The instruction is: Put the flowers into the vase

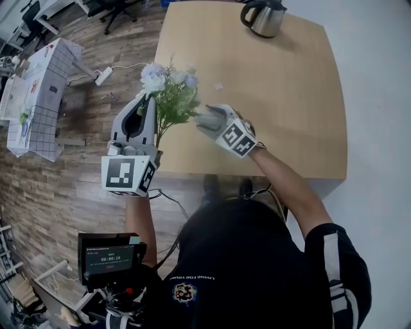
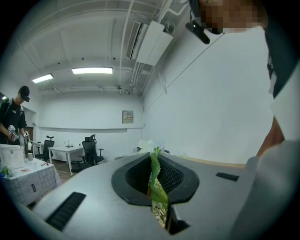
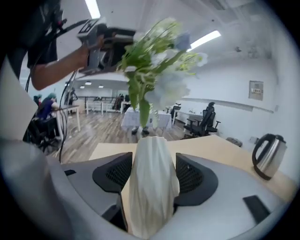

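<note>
Over the near edge of the light wooden surface (image 1: 289, 96), both items are being held in the air and neither is resting on the surface.

- The left gripper (image 1: 145, 110) is holding the bunch of pale blue and white flowers with green foliage (image 1: 170, 90). Its jaws are pinched almost together on a green stem (image 2: 157, 187).
- The right gripper (image 1: 221, 125) is carrying the white twisted-rib vase (image 3: 152, 183). Its jaws are clamped on the vase body from both sides, and the mouth is pointing away from the gripper.
- In the right gripper view, the lowest stem end is hanging just above the vase mouth, not yet inside.

I'm reading the current step as lining the mouth up under the stems. To do it well:

- The flower hand should be staying put as the reference while only the vase is moving.
- The vase looks tilted, so it should be getting rolled upright first. That way the stems are going in along the neck axis rather than scraping the rim.
- The neck looks narrow and the foliage is spreading, so the approach should be coming from below, onto the stem tips and clear of the leaves.
- The left jaws should be opening only once the stems are sitting well down inside.
- The vase is probably top-heavy once loaded, so it should be going down on the surface before the right jaws are letting go.

The steel kettle with the black handle (image 1: 263, 16) is sitting well apart at the far edge, so it isn't getting in the way.
</note>
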Motion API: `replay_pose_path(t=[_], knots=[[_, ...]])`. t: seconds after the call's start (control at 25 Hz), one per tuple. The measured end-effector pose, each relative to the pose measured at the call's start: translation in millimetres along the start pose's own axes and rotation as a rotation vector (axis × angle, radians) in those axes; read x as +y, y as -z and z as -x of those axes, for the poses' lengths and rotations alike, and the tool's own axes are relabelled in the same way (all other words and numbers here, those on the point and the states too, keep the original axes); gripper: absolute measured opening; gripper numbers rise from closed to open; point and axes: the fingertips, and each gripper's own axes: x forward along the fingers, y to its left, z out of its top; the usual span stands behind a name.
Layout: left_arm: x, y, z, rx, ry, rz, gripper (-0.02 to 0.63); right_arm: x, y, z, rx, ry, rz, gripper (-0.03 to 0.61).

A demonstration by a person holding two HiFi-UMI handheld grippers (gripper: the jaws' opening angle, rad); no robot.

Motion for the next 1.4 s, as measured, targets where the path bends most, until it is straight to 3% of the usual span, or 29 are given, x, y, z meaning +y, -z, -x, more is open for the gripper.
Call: replay_pose_path(t=[0.32,0.48,0.84,1.4], knots=[[-3,-10,-8,-0.007,0.01,-0.008,0.015,-49,-22,40,-0.272,0.124,-0.272,0.284],[-6,-17,-15,-0.006,0.02,-0.014,0.015,-54,-14,51,-0.259,0.143,-0.279,0.284],[-12,-30,-26,-0.023,0.033,-0.005,0.015,-43,-20,54,-0.178,0.088,-0.212,0.285],[-43,-50,-41,-0.055,0.058,-0.026,0.015,-43,-6,86,-0.168,0.017,-0.265,0.293]])
